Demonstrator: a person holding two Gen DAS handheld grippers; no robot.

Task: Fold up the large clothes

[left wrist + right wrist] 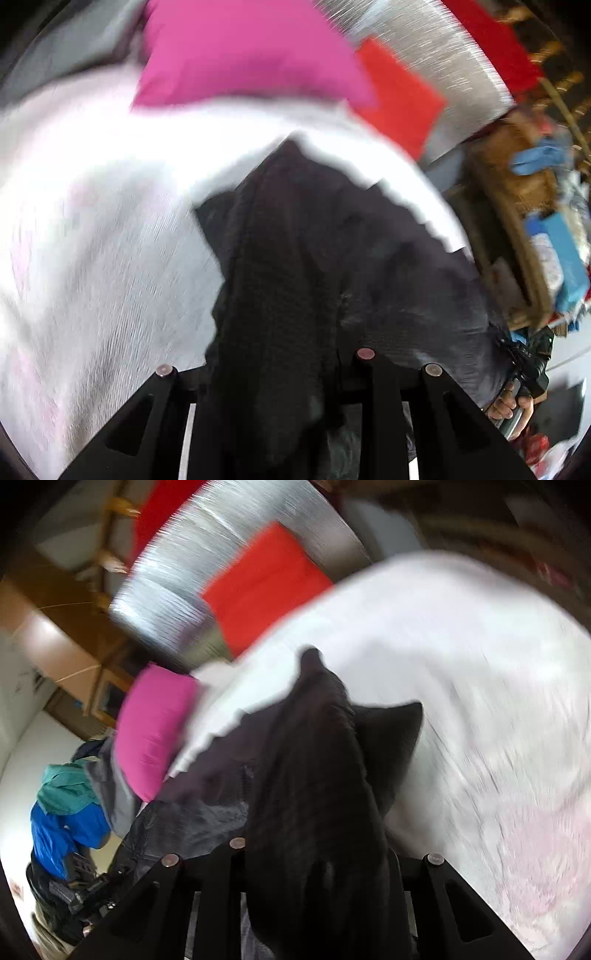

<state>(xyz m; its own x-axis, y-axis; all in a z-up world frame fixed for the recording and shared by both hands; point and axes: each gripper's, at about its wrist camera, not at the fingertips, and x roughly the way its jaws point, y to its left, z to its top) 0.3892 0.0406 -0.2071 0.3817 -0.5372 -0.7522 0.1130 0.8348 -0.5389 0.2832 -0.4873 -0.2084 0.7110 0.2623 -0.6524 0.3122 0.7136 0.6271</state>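
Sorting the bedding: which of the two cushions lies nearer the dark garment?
The magenta pink cushion, touching the dark garment; the red-orange cushion sits farther back against the silver headboard.

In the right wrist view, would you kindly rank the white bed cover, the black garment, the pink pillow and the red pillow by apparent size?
1. white bed cover
2. black garment, though it hangs right at the lens, so its size is exaggerated
3. red pillow and pink pillow: they look roughly alike, and blur leaves them unranked.

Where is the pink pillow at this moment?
The pink pillow lies at the far edge of the white bedsheet, beside the red pillow. In the right wrist view it sits left of centre, beyond the dark garment.
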